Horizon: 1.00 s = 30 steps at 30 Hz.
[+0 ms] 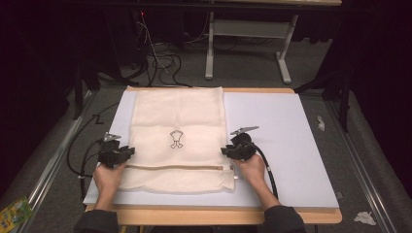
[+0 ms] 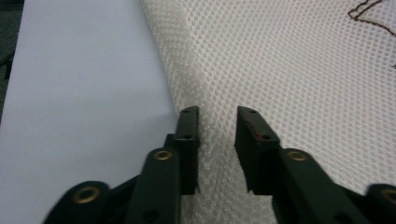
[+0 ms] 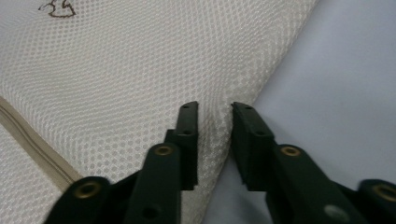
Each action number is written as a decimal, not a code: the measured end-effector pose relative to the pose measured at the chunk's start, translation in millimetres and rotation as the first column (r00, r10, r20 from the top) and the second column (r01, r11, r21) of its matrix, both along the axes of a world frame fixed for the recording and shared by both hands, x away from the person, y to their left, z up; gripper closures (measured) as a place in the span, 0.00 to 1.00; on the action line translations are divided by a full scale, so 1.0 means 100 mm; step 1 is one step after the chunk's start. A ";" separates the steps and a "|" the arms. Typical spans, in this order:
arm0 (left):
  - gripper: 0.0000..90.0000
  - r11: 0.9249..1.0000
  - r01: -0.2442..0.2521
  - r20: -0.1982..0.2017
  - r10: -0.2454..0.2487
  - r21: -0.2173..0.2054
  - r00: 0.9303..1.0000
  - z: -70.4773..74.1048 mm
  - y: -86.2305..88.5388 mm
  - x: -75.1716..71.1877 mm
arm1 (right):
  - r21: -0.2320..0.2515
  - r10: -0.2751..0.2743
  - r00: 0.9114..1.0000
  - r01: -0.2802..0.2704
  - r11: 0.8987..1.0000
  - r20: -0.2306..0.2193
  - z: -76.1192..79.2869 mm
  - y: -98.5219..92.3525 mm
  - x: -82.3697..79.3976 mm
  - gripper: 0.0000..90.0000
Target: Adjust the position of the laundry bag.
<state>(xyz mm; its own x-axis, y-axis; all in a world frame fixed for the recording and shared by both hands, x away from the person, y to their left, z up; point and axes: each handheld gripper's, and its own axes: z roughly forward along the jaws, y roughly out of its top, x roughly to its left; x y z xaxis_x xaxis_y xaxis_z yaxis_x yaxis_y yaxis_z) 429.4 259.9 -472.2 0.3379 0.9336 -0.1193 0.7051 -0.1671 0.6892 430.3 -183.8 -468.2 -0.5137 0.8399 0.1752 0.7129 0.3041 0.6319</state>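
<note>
- The left gripper sits at the left edge of the mesh bag, near the bag's lower part, and its jaws point to the right, toward the fabric.
- In the left gripper view, a raised fold of the mesh edge stands between the 2 jaws; the jaws are narrow but not together, and I cannot tell if the pads press the fold.
- The left hand holds this gripper from behind, with the forearm coming up from the bottom edge.
- The mesh bag lies flat on the white board, left of the board's middle. Its long axis runs away from the person, and the zipper crosses it near the end closest to the person. A small dark drawing sits in the middle.
- The right gripper is at the right edge of the bag, jaws pointing left.
- In the right gripper view, the bag's edge rises between the 2 jaws with a narrow gap; pressing is not clear.
- The right hand holds it from behind.
</note>
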 end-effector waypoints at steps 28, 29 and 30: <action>0.97 0.990 0.127 0.070 -0.122 -0.066 0.990 0.15 -0.52 0.06 | 0.031 -0.053 0.993 0.050 0.998 0.108 0.15 -0.61 -0.19 0.99; 0.97 0.988 0.137 0.065 -0.132 -0.074 0.989 0.15 -0.57 0.07 | 0.034 -0.068 0.992 0.064 0.997 0.109 0.15 -0.68 -0.21 0.99; 0.97 0.988 0.137 0.065 -0.132 -0.074 0.989 0.15 -0.57 0.07 | 0.034 -0.068 0.992 0.064 0.997 0.109 0.15 -0.68 -0.21 0.99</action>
